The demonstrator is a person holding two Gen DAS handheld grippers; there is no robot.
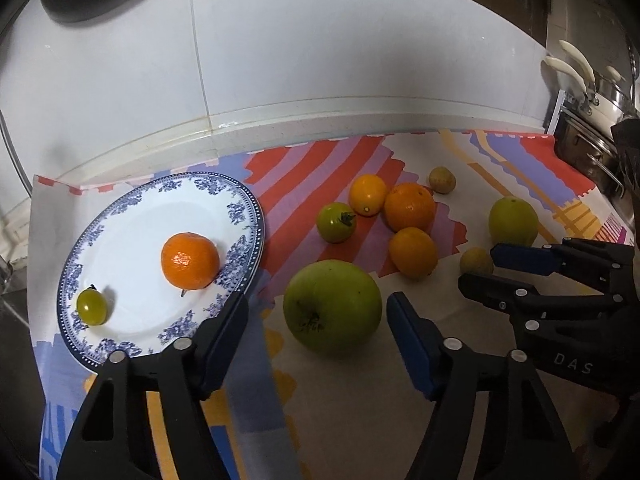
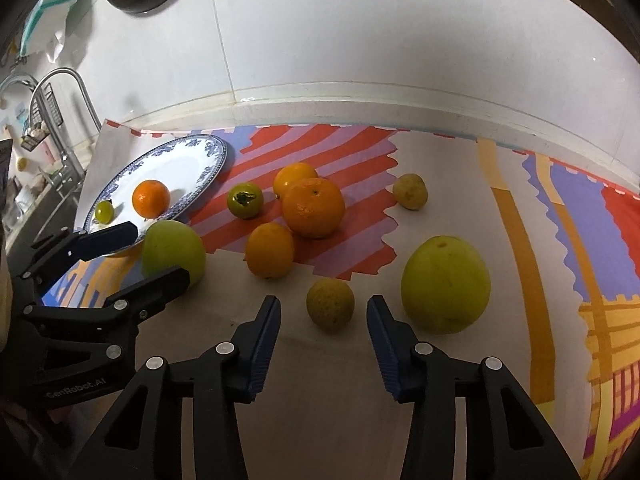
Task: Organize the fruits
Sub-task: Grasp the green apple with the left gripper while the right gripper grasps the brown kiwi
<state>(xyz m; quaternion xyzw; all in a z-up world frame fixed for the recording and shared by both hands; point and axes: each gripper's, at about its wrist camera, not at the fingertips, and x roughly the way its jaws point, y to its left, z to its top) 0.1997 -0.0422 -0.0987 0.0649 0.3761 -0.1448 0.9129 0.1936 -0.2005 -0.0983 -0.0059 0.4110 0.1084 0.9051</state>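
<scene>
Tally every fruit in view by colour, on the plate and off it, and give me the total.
Orange: 4, namely the one on the plate and three on the mat.
Green or yellow-green: 4, namely the small one on the plate, the stemmed one and two large ones.
Brownish-yellow: 2 small ones.
Total: 10.

The plate (image 1: 132,216) at the left of the left wrist view looks like glazed ceramic, glossy white with blue print, and the mandarin (image 1: 190,261) on it has a shiny, finely pebbled peel. The patterned sheet (image 2: 440,168) over the tabletop looks matt, like paper. At upper left of the right wrist view the tap (image 2: 60,92) is polished metal, and the wall tiles (image 2: 360,32) are smooth with a dull sheen.
</scene>
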